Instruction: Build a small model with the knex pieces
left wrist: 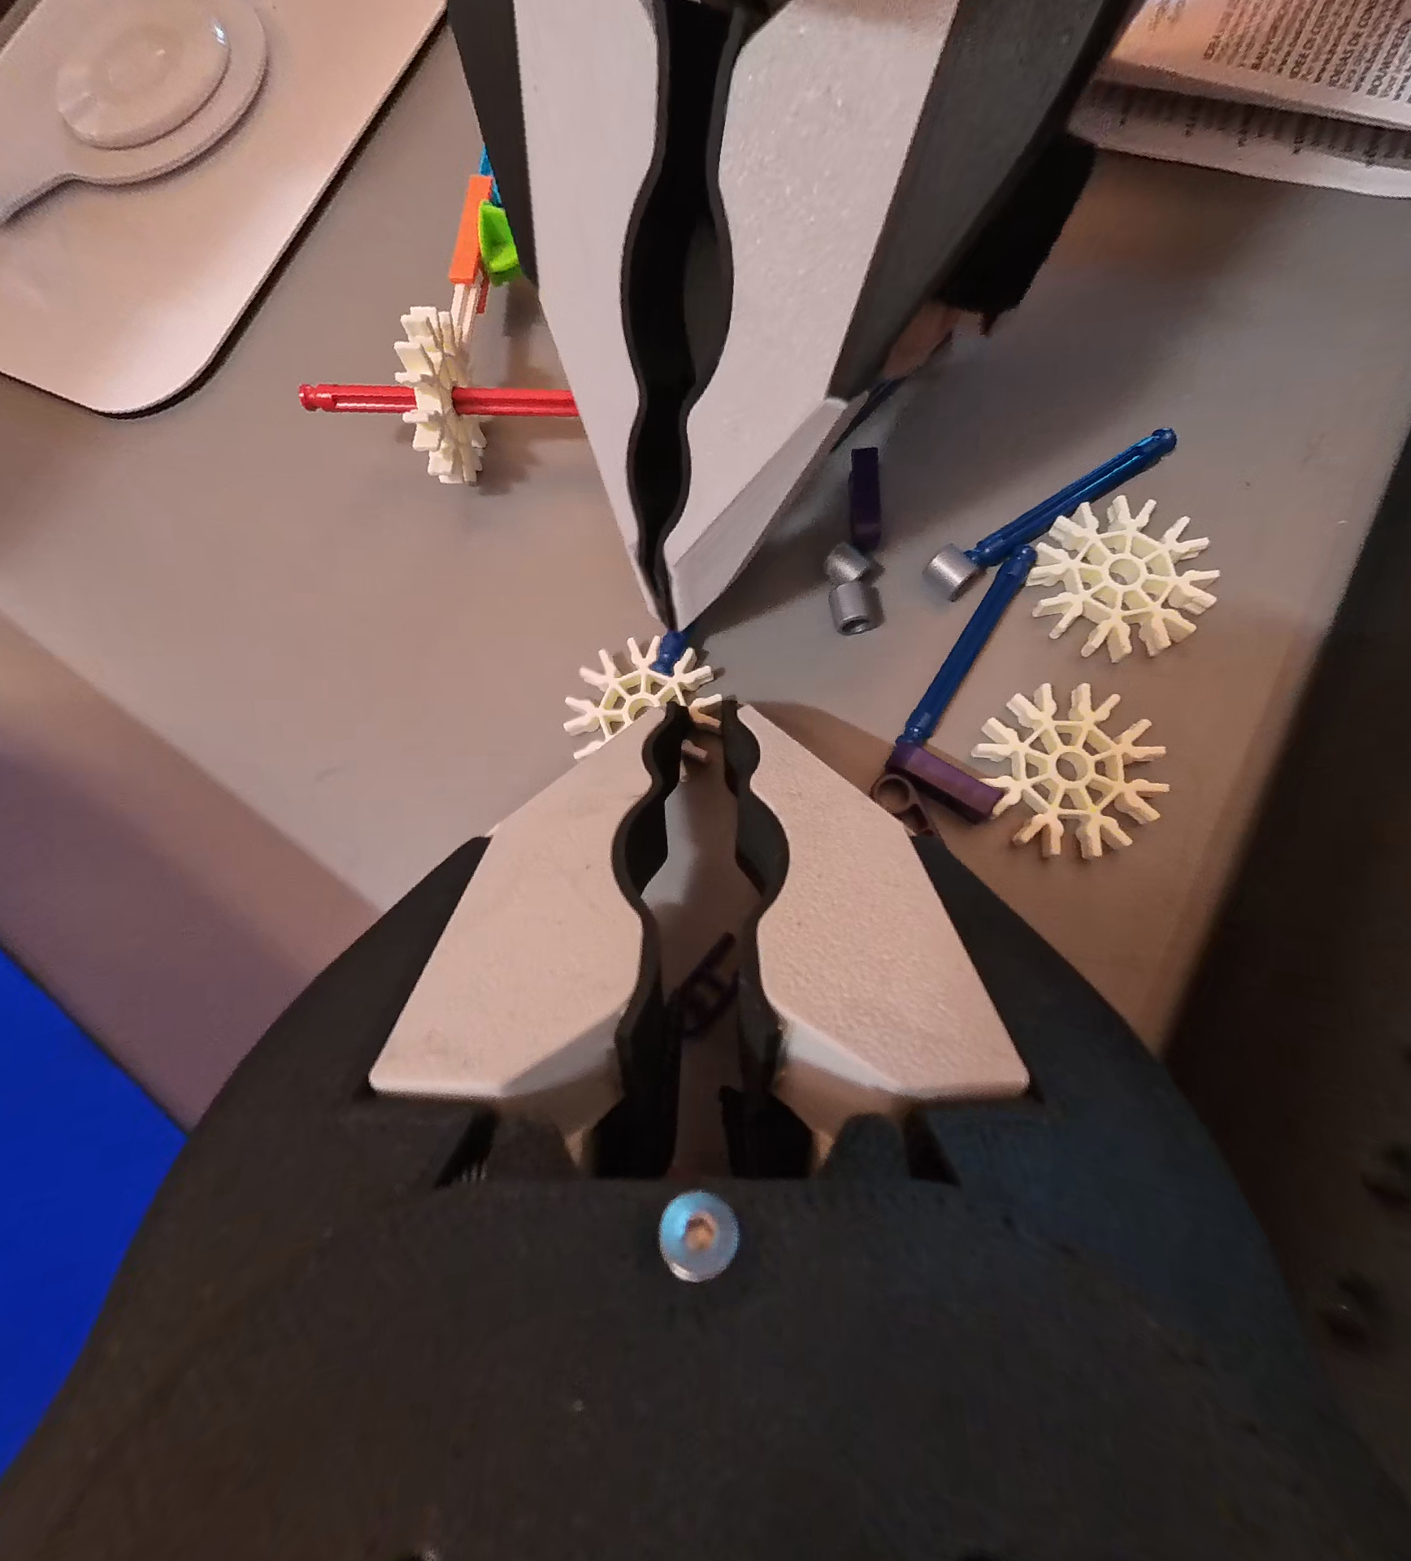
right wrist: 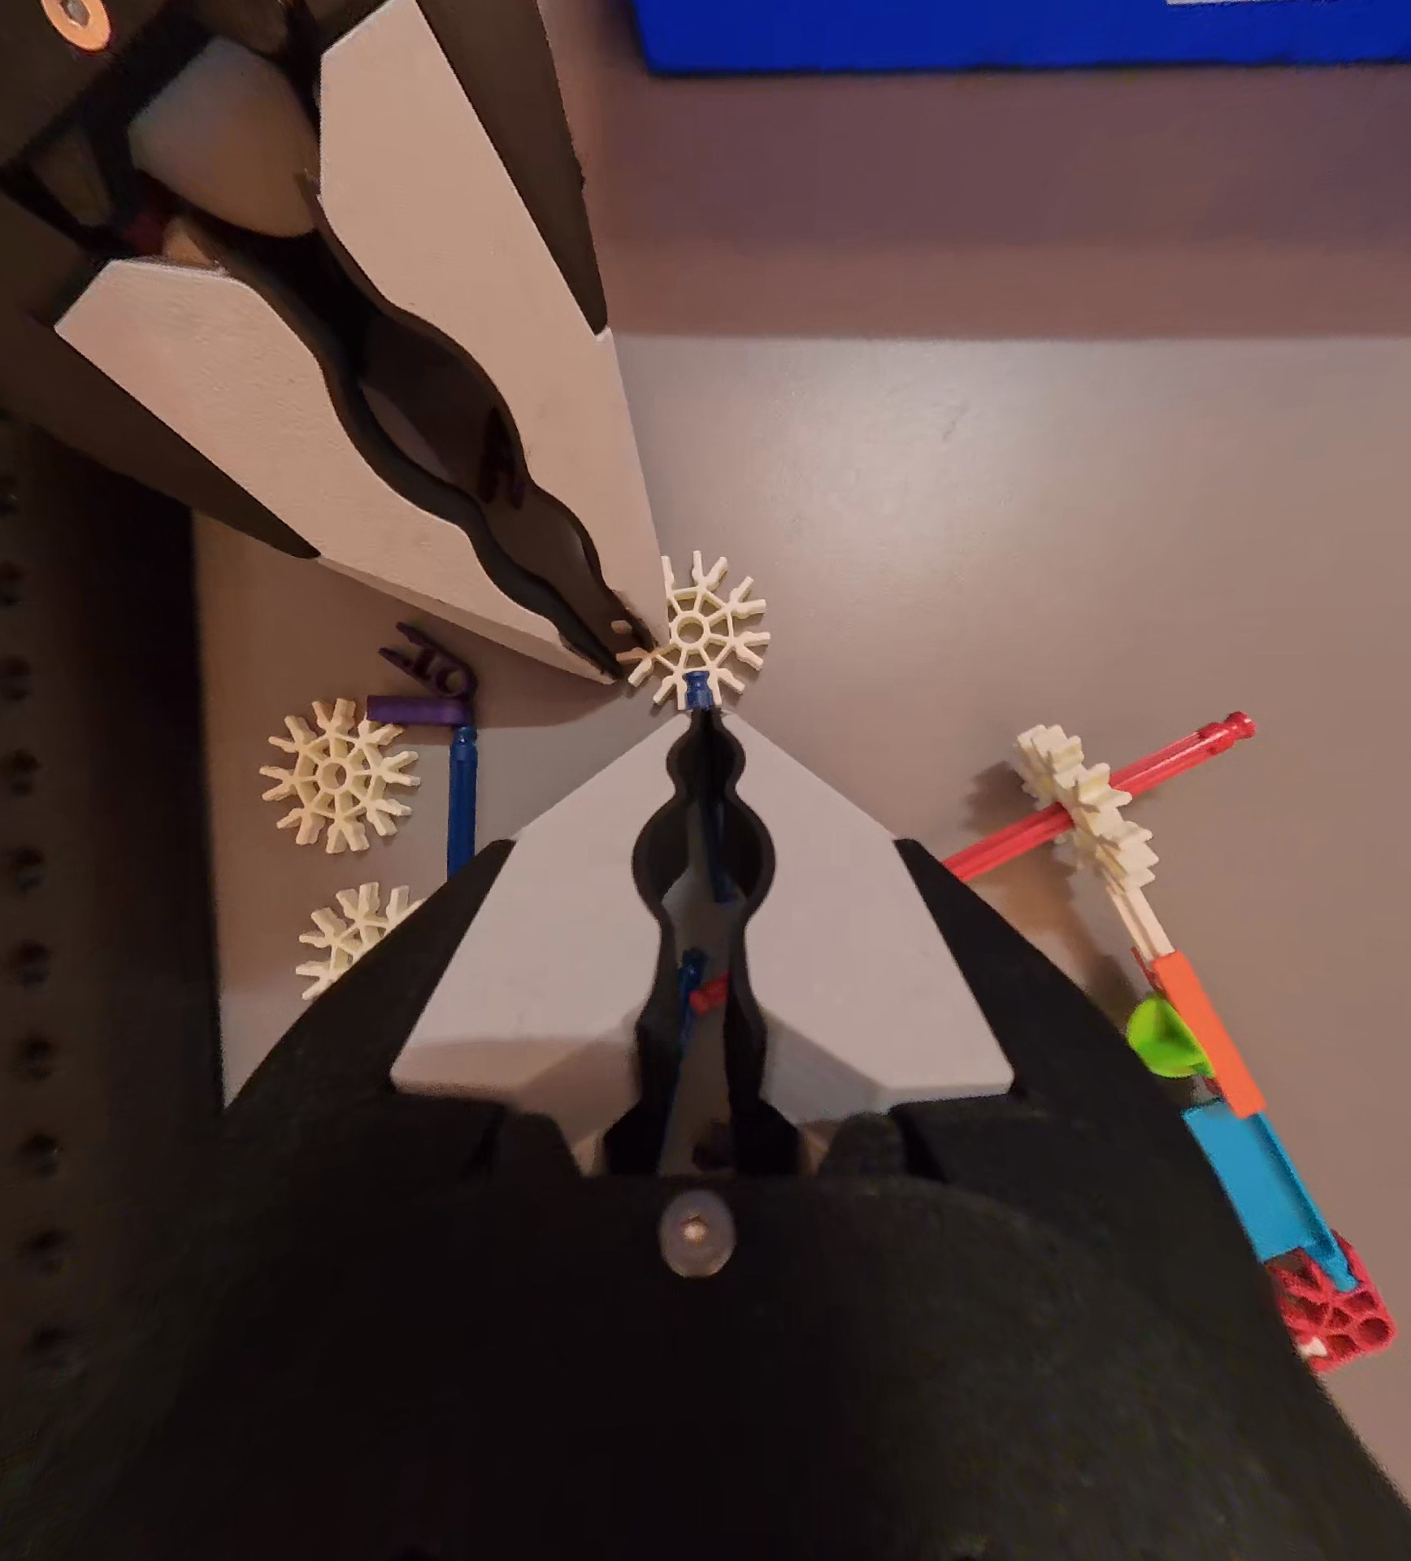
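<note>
My left gripper (left wrist: 704, 716) is shut on the rim of a white snowflake connector (left wrist: 630, 697), held above the grey table. My right gripper (right wrist: 700, 718) is shut on a blue rod (right wrist: 695, 688) whose tip sits in a slot of the same connector (right wrist: 706, 629). In the left wrist view the right gripper (left wrist: 672, 617) comes down from the top, with the blue rod tip (left wrist: 672, 649) touching the connector. In the right wrist view the left gripper (right wrist: 622, 655) comes in from the upper left.
Two loose white snowflake connectors (left wrist: 1120, 579) (left wrist: 1069, 769), blue rods (left wrist: 968, 650), silver spacers (left wrist: 854, 587) and purple clips (left wrist: 943, 785) lie to the right. A built piece with a red rod (left wrist: 440, 397) lies left; it also shows in the right wrist view (right wrist: 1107, 802). A perforated dark board (right wrist: 26, 760) borders the table. The grippers are tip to tip, or close to it.
</note>
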Demonstrator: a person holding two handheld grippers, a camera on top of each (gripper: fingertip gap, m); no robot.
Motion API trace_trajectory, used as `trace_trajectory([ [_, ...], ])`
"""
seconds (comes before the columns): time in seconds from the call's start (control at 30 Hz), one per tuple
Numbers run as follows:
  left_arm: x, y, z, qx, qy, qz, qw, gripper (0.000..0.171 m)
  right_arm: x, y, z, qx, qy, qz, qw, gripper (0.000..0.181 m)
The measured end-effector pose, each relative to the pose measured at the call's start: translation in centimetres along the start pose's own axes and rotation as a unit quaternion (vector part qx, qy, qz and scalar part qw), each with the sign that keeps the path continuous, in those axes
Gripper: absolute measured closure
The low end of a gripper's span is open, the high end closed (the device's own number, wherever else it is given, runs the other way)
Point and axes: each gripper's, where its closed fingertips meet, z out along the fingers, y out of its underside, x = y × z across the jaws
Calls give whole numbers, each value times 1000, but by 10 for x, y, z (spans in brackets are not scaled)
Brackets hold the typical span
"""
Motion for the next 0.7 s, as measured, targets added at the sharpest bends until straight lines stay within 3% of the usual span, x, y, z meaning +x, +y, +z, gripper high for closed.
trace_trajectory([
  [0.23, 0, 0, 0, 0, 1, 0, 1000, 164, 0, 1, 1, -14, 20, -18, 1000, 181],
  [0.57, 0, 0, 0, 1, 2, -6, 1000, 164, -2, 2, 5, -128, 29, -80, 988, 181],
  [0.7, 0, 0, -1, 3, 6, -10, 1000, 164, 1, -2, 3, -112, 22, -71, 991, 181],
])
